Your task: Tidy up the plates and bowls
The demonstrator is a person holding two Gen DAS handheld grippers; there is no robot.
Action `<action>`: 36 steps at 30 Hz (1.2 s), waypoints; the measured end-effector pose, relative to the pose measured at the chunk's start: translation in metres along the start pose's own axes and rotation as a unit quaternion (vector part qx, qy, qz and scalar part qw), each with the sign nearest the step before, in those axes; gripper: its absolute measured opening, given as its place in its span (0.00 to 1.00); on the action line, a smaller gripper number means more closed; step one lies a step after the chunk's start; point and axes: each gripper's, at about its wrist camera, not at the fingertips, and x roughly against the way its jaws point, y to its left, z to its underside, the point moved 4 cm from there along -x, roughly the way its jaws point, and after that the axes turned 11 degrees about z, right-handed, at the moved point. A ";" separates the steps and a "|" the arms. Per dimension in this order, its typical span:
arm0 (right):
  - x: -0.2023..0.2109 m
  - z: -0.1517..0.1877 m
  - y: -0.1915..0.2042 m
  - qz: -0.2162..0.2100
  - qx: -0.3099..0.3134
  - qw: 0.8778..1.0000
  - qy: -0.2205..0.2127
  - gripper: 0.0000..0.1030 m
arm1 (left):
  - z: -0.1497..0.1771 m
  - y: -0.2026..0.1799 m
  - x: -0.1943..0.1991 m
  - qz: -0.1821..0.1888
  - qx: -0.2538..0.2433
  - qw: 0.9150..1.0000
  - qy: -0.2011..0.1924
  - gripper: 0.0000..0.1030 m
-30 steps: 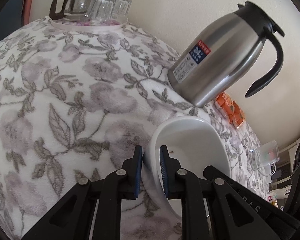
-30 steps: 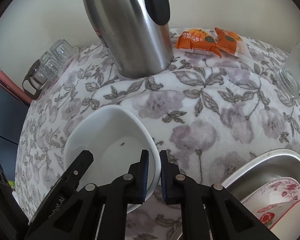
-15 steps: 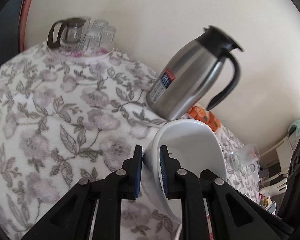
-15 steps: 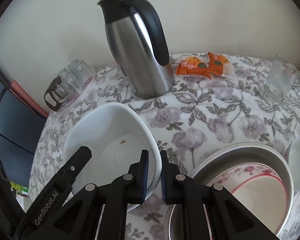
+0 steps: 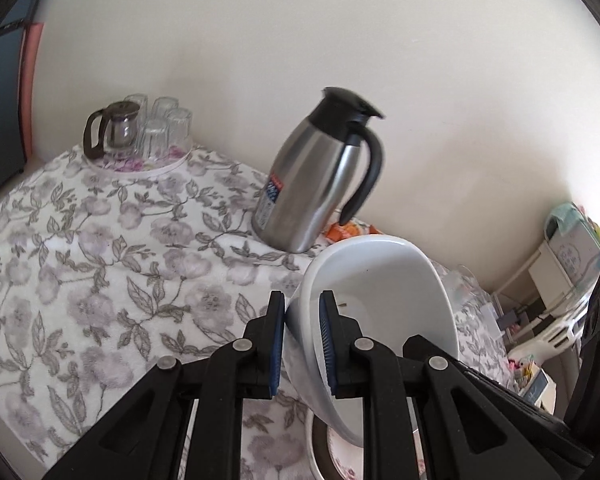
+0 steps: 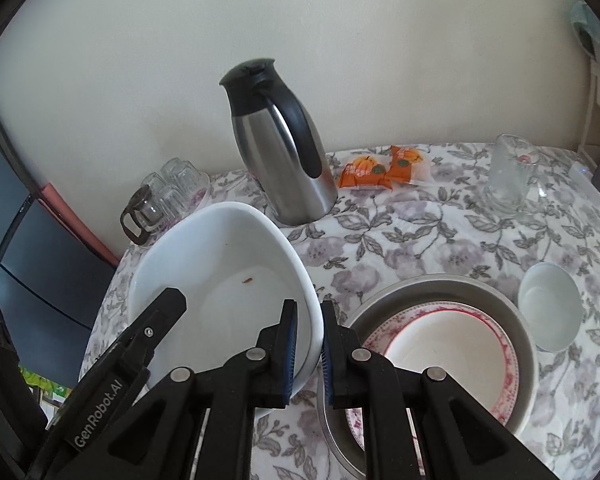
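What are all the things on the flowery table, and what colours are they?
big bowl: one, white, held up over the table's left side by both grippers
metal basin: one, silver, front right
patterned dishes: at least two, cream with red rims, stacked inside the basin
small bowl: one, white, right of the basin
thermos jug: one, steel with black lid and handle, at the back
snack packets: two, orange, right of the jug
glass mug: one, clear, back right
glass teapot: one, clear with dark handle, back left
drinking glasses: about four, clear, upside down beside the teapot
tablecloth: one, white with grey flowers
left gripper: black, shut on the big bowl's rim
right gripper: black, shut on the opposite rim
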 end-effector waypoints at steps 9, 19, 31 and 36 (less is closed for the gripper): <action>0.034 0.023 -0.027 -0.015 -0.018 0.999 -0.024 0.12 | 0.017 -0.027 0.026 0.013 -0.031 0.999 -0.002 0.17; 0.050 0.040 -0.057 -0.026 -0.044 0.998 -0.033 0.12 | 0.037 -0.056 0.037 0.013 -0.075 0.997 0.003 0.17; 0.047 0.044 -0.098 -0.023 -0.086 0.995 -0.038 0.12 | 0.052 -0.088 0.020 0.006 -0.106 0.994 0.022 0.17; 0.042 0.046 -0.115 -0.021 -0.098 0.994 -0.032 0.12 | 0.060 -0.098 0.008 0.006 -0.113 0.993 0.034 0.17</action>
